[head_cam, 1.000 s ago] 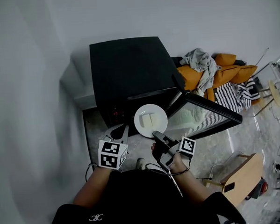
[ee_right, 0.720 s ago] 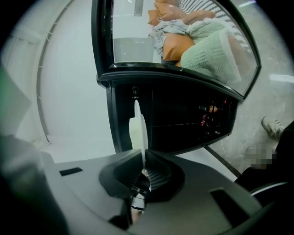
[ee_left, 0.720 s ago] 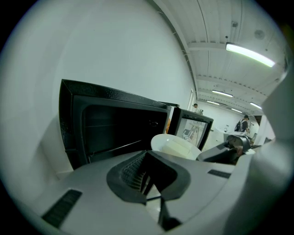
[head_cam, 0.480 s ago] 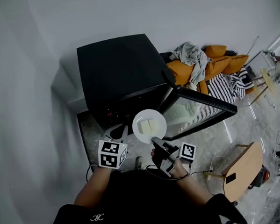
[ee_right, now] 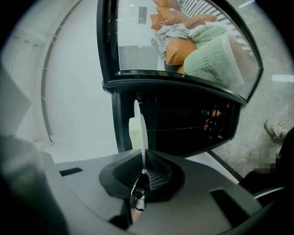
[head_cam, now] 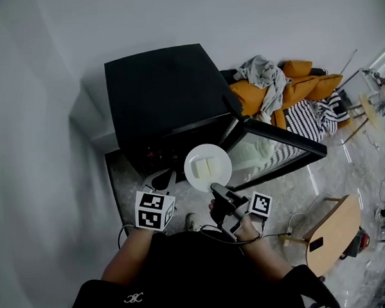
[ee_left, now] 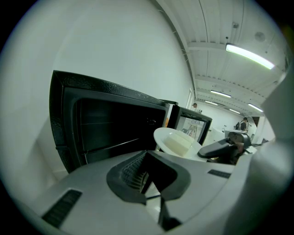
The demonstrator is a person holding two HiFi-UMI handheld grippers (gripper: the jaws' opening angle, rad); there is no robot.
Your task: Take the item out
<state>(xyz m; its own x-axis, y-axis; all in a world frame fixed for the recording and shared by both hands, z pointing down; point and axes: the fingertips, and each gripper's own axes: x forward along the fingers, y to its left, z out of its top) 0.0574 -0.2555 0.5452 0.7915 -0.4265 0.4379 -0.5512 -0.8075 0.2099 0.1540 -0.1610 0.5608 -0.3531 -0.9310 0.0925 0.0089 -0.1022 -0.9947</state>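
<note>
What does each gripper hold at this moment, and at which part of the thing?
The right gripper holds the white plate by its near rim, jaws closed on the edge. The left gripper holds nothing.

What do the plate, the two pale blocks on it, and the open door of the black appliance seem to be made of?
Plate: probably glazed ceramic, since it is white and smooth with a thin edge, though it may be melamine.
Pale blocks: matte, cream-coloured and cut square. They are probably some soft food, but I cannot tell which.
Door: a glass pane in a glossy black frame, with the room showing in it.
</note>
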